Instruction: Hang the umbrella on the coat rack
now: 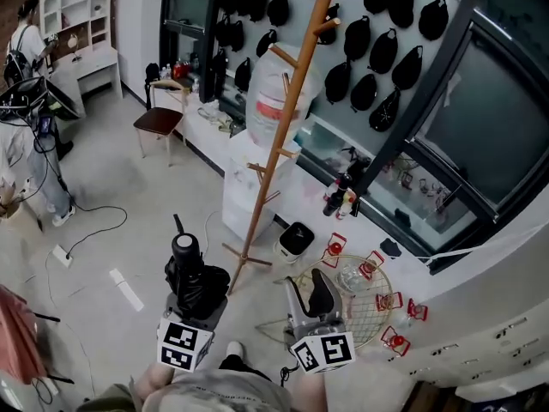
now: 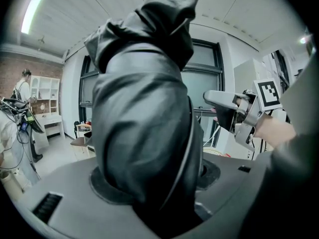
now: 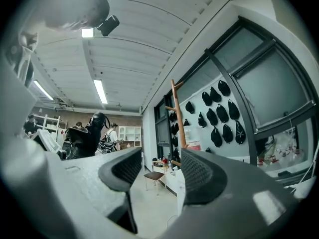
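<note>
A black folded umbrella (image 1: 190,273) stands upright between the jaws of my left gripper (image 1: 199,288), which is shut on it. In the left gripper view the umbrella (image 2: 144,118) fills the middle and hides most of the left gripper (image 2: 154,195). The wooden coat rack (image 1: 287,118) rises just beyond both grippers, its pegs sticking out sideways and its feet on the floor. My right gripper (image 1: 310,292) hangs to the right of the umbrella, open and empty. In the right gripper view the right gripper (image 3: 157,176) faces the coat rack (image 3: 177,118), with the umbrella (image 3: 84,136) at the left.
A white bag (image 1: 274,101) hangs on the rack beside a white cabinet (image 1: 244,191). A round wire basket (image 1: 360,303) with red clips lies at the right. A chair (image 1: 160,123) stands at the back left, cables cross the floor, and black bags (image 1: 377,24) cover the wall.
</note>
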Motion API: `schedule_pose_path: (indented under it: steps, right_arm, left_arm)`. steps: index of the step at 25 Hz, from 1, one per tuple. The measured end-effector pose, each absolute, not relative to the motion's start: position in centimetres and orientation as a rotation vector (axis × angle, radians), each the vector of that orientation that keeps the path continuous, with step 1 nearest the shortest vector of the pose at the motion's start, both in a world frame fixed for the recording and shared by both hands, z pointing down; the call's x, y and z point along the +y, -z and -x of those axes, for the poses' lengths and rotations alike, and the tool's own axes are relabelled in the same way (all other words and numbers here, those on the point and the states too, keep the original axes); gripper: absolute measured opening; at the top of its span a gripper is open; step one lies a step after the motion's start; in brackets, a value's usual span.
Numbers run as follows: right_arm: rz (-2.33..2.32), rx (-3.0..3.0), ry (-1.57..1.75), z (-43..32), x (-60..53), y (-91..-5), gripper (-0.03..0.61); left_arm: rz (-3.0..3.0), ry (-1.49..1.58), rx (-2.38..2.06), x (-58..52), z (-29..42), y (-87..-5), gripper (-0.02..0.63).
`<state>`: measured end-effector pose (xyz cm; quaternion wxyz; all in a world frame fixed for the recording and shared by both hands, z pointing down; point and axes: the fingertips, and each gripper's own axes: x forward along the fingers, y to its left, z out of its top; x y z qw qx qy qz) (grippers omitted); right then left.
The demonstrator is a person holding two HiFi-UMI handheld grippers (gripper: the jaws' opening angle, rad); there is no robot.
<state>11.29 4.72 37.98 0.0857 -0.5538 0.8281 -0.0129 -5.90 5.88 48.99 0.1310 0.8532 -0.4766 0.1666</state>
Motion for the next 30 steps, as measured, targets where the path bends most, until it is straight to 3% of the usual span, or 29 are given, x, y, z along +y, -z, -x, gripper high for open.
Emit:
schedule_pose_path:
  steps: [12, 30]
  right_arm:
    - [1.552, 2.532, 0.113, -16.7, -2.0, -39.5, 0.238]
    - [1.618, 2.509, 0.17, -15.0, -9.7, -40.6, 0.238]
  left_arm:
    - [-2.42, -0.529, -1.409, 0.0, 0.1, -50.3, 0.272]
    - [-2.507, -0.602, -1.221, -9.2, -0.1, -52.1, 0.272]
